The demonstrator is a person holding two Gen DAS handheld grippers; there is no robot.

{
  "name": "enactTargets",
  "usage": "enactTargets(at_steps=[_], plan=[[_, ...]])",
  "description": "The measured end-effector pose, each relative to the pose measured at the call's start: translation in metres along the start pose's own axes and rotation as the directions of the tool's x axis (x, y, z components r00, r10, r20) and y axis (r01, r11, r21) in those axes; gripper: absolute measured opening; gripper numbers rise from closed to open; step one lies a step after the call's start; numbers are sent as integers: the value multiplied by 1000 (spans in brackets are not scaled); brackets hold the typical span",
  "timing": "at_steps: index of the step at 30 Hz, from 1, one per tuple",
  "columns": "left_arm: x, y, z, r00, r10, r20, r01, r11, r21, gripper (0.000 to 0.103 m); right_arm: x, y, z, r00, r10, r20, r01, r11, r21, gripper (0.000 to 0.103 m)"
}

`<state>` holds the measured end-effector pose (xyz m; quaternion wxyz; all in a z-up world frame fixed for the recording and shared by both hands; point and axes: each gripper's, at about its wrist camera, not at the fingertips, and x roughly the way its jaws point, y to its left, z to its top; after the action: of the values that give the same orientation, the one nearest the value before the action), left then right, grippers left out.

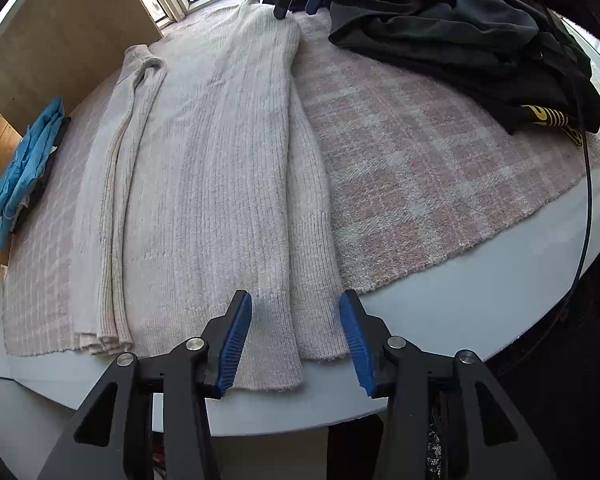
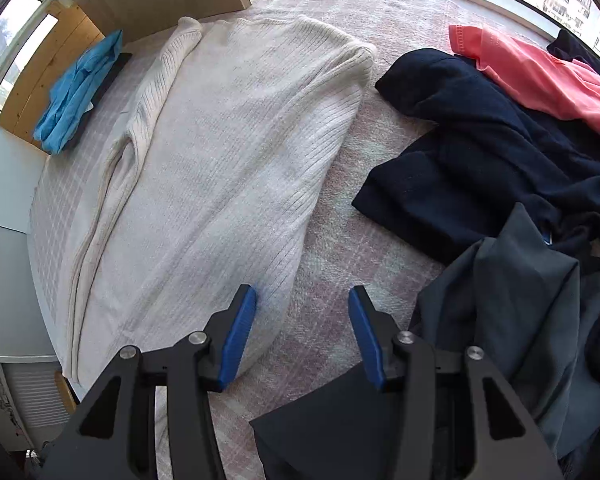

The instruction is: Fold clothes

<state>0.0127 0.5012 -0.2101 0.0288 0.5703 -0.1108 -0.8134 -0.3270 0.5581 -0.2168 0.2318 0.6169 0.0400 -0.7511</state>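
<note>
Cream ribbed sweater [image 1: 220, 184] lay lengthwise on the plaid mat [image 1: 420, 168] over the white counter [image 1: 460, 312], both sleeves folded in over the body, hem overhanging the near counter edge. Left gripper [image 1: 296, 344] hovered at the hem, fingers apart, empty. Right gripper [image 2: 302, 336] hovered by the sweater's far end, fingers apart, empty. Risks: loose knit could stretch or slide off the edge under a one-layer pinch; sleeves could slip out on lifting; dark clothes pile [image 2: 480, 168] at 3 o'clock could snag.
</note>
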Motion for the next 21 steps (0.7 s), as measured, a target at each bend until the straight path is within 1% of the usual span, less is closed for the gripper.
enactTargets(at_steps=[1,4,6,7,9,11,18,19,21], plan=[[-8,-7,0,999,21,27,-22,999,24,44,-2,5,-1,1000,-26,16,27,999,-24,48],[-14,-21,1,999,-6,36,4,999,39,44,-9,23,-5,995,-70,67,78,989,-124,48],[-17,-30,1,999,-24,41,22,999,49,44,-2,33,-6,996,-85,38,91,979,-181,48],[-19,-35,1,999,-33,43,30,998,55,44,1,38,-7,993,-116,33,120,971,-206,48],[-19,-43,-1,998,-40,40,36,996,81,44,2,46,-7,983,-175,60,185,950,-252,48],[-21,-40,-2,998,-40,43,37,996,76,44,-3,46,-2,986,-155,68,167,957,-239,48],[-18,-1,-1,999,15,48,-12,999,-47,44,-9,35,42,994,-81,70,87,992,-88,47],[-18,1,0,999,21,46,-18,999,-50,44,-9,35,48,995,-71,69,77,994,-75,47],[-14,4,1,999,38,37,-36,998,-56,44,0,44,57,998,-45,45,49,995,-87,47]])
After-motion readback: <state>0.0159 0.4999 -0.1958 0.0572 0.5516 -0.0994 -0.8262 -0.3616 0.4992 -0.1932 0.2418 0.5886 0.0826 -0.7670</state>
